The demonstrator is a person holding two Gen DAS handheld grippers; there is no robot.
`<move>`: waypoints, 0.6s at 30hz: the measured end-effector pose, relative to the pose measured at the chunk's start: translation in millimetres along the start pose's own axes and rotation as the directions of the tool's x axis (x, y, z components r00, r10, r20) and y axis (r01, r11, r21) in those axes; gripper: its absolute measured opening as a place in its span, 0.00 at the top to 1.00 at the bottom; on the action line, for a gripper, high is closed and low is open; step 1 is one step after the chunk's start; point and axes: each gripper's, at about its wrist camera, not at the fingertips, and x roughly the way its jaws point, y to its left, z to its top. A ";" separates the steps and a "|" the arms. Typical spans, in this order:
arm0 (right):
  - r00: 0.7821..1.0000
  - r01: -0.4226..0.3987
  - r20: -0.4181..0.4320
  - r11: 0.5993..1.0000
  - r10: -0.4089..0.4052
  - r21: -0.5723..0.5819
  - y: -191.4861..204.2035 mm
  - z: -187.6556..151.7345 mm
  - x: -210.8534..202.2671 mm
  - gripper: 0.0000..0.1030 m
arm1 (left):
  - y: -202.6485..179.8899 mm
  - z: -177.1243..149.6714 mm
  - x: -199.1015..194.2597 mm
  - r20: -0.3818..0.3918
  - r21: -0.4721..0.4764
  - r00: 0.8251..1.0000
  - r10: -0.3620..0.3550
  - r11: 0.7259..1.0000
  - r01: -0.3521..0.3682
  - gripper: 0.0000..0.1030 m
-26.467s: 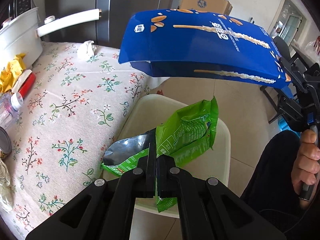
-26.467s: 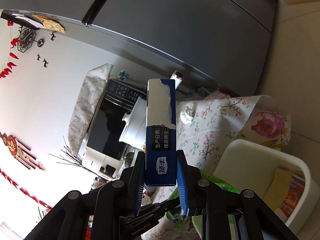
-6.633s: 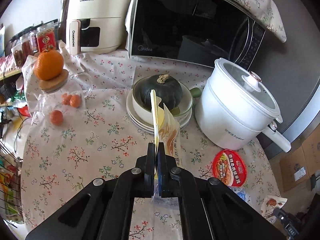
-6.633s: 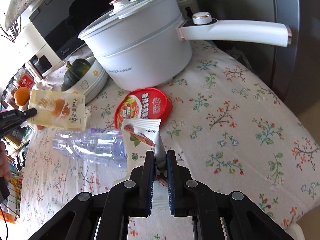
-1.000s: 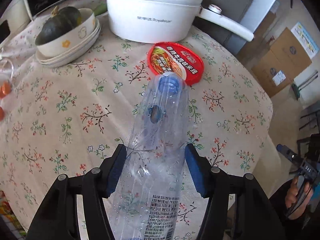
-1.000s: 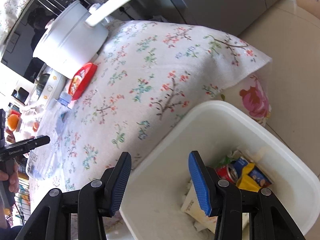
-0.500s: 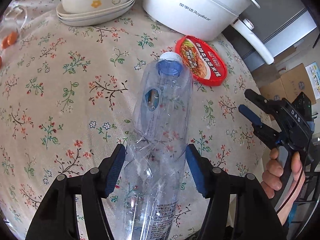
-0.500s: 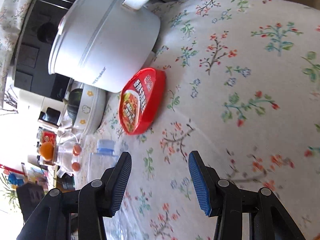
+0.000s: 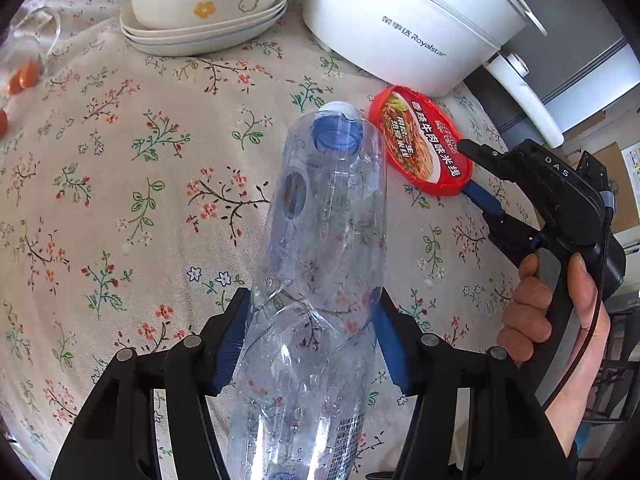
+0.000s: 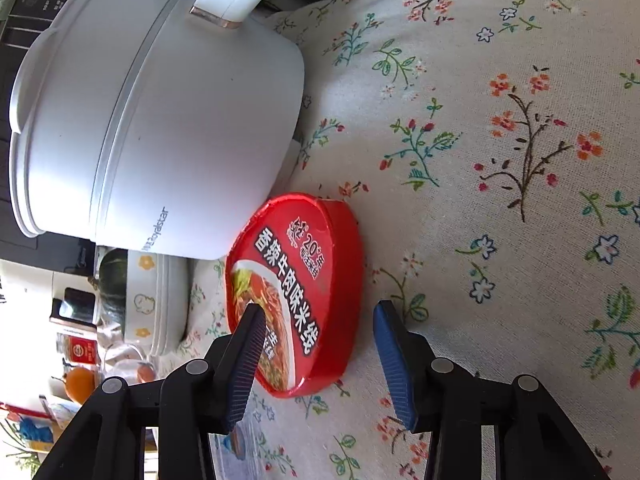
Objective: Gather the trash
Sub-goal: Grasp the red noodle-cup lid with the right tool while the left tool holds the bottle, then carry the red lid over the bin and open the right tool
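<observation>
My left gripper (image 9: pixel 312 332) is shut on a crushed clear plastic bottle (image 9: pixel 320 240) with a blue cap, held above the floral tablecloth (image 9: pixel 120 184). A red instant-noodle bowl (image 9: pixel 420 148) lies on the cloth beside the white pot. My right gripper (image 10: pixel 316 356) is open, its jaws on either side of the red noodle bowl (image 10: pixel 296 292), one fingertip over the lid. The right gripper also shows in the left wrist view (image 9: pixel 476 176), at the bowl's near edge.
A white Royalstar pot (image 9: pixel 408 20) with a long handle stands at the back. Stacked plates and a bowl holding a dark squash (image 9: pixel 204 12) stand to its left. Small oranges (image 9: pixel 24 76) lie at the far left. The grey fridge (image 9: pixel 600 56) is behind the table.
My right gripper has moved in from the bin to the red noodle bowl and now straddles it. My left gripper still holds the bottle, slightly closer to the table.
</observation>
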 end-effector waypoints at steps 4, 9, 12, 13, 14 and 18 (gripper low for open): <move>0.999 0.034 0.030 0.999 -0.034 -0.010 10.0 0.8 6.7 0.57 | 1.0 -0.4 -7.1 0.020 -0.003 1.000 0.001 1.000 -0.001 0.40; 0.998 0.064 0.031 0.997 -0.063 -0.032 12.1 -0.6 11.2 0.78 | 0.6 1.0 -17.1 0.049 0.002 0.999 -0.014 1.000 0.014 0.40; 0.999 0.025 0.022 0.999 -0.024 -0.029 4.6 -6.2 5.3 0.80 | -1.6 3.6 -20.8 0.062 0.004 0.998 -0.020 1.000 0.020 0.40; 1.000 0.013 0.018 0.999 -0.012 -0.031 2.3 -9.0 2.3 0.81 | 0.0 3.5 -22.4 0.066 0.001 0.998 -0.025 1.000 0.024 0.40; 1.000 0.004 0.016 1.000 -0.003 -0.031 -0.7 -12.1 -2.5 0.81 | 0.4 3.7 -23.7 0.070 -0.002 0.997 -0.029 1.000 0.029 0.40; 0.999 -0.042 0.014 0.998 0.043 -0.037 -9.2 -21.4 -27.6 0.84 | 2.8 0.2 -34.2 0.103 -0.008 0.994 -0.025 1.000 0.026 0.41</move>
